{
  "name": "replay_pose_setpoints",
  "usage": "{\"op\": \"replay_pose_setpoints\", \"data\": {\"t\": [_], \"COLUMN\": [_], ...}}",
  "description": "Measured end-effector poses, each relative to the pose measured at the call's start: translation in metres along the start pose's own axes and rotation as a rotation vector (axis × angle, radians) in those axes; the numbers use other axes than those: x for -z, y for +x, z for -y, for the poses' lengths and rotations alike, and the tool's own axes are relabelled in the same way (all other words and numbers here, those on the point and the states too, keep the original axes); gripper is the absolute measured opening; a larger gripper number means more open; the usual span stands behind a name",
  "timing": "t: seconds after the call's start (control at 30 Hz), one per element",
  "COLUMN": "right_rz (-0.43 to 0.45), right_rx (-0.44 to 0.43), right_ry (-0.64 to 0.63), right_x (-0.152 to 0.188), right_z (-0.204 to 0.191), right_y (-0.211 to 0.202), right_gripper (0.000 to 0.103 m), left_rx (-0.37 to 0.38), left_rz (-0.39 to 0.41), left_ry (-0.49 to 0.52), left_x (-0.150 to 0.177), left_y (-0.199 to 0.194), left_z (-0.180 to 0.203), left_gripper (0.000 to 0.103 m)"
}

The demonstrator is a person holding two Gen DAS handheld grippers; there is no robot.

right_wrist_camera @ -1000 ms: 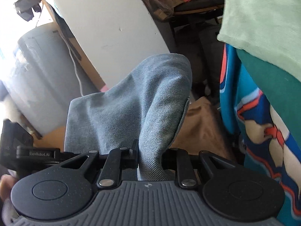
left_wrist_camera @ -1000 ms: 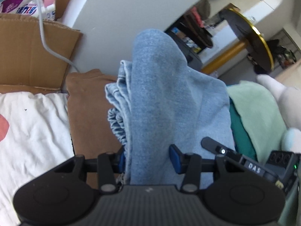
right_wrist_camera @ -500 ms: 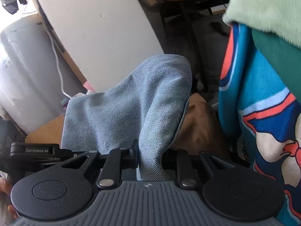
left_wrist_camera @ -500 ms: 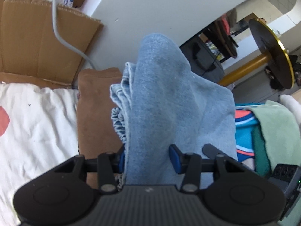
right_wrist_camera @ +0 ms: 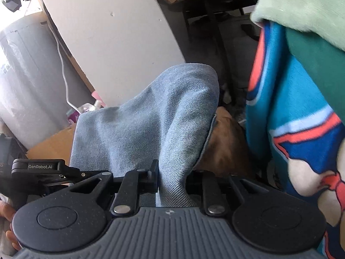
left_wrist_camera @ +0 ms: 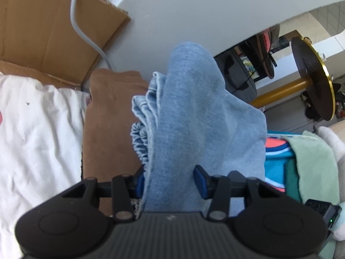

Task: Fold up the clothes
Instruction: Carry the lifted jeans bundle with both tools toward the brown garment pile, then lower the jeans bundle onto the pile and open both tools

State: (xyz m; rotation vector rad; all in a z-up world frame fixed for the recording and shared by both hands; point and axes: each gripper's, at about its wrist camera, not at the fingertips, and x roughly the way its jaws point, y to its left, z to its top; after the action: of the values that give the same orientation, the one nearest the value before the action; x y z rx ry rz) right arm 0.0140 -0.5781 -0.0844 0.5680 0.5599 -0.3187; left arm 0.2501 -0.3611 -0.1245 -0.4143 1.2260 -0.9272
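A light blue denim garment (left_wrist_camera: 194, 116) with a gathered elastic edge bulges up between the two blue pads of my left gripper (left_wrist_camera: 170, 180), which is shut on it. The same blue denim garment (right_wrist_camera: 151, 125) rises in a fold out of my right gripper (right_wrist_camera: 174, 180), shut on it as well. The cloth hangs between the two grippers, held up off the surface. Below it lies a folded brown garment (left_wrist_camera: 105, 118), also visible as the brown garment (right_wrist_camera: 224, 149) in the right wrist view.
A white cloth (left_wrist_camera: 36, 129) lies at left, beside a cardboard box (left_wrist_camera: 47, 28) and a grey cable (left_wrist_camera: 84, 32). A white panel (right_wrist_camera: 112, 38) stands behind. A pile of blue patterned cloth (right_wrist_camera: 286, 129) and mint fleece (left_wrist_camera: 314, 168) crowds the right. A round black-and-gold table (left_wrist_camera: 310, 79) stands beyond.
Both grippers, still holding the denim, have moved down and forward towards the white panel and the brown garment. The clothes pile has slid further right in the left view.
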Motion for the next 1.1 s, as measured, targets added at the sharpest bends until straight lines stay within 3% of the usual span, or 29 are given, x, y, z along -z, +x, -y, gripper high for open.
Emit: {"op": "replay_pose_setpoints", "data": {"t": [0.33,0.57,0.8,1.1], "right_rz": [-0.081,-0.1,-0.083,-0.063], "right_rx": [-0.004,0.014,0.02,0.019], "right_ry": [-0.041,-0.003,0.081,0.053], "right_x": [-0.026,-0.03,-0.021,-0.028], "right_z": [0.0,0.013,0.03,0.022], "right_y": [0.039,0.068,0.087,0.101], "right_gripper": [0.022,0.023,0.025,0.025], "left_rx": [-0.023,-0.051,-0.238,-0.269], "left_rz": [0.002,0.0,0.018,0.098], "left_ry": [-0.026,-0.027,0.147,0.264], "left_x": [-0.02,-0.027,-0.04,-0.058], "left_y": [0.012,0.034,0.025,-0.022], "left_z": [-0.012,-0.023,-0.005,0.022], "left_gripper": [0.048,0.049,0.049,0.049]}}
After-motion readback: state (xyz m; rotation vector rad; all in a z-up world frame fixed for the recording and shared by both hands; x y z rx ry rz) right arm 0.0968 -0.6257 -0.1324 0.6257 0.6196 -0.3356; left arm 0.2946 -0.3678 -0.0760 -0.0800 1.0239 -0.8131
